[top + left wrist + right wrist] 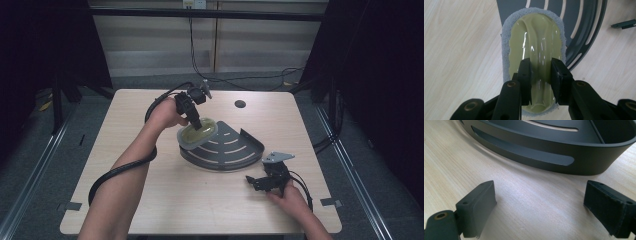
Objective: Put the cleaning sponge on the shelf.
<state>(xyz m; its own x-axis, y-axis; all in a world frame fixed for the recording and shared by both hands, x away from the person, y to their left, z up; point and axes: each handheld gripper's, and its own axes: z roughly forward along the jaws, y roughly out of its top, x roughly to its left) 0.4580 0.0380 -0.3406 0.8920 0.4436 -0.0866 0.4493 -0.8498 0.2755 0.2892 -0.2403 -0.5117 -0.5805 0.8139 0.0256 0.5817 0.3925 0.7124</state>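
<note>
A pale green scrubber (198,133) with a grey sponge base and a moulded handle hangs over the left corner of a dark grey quarter-round slotted shelf (235,155). My left gripper (196,123) is shut on the scrubber (534,50) by its raised handle ridge; the left gripper (540,75) points down at it. The shelf (579,20) lies under and beyond the sponge. My right gripper (256,183) rests low on the table near the shelf's front right, open, with nothing between its jaws. In the right gripper view the right gripper (541,202) faces the shelf's curved slotted wall (549,157).
The light wooden table (150,200) has a round cable hole (240,104) at the back. Black cables trail from both grippers. Dark frames and floor rails stand around the table.
</note>
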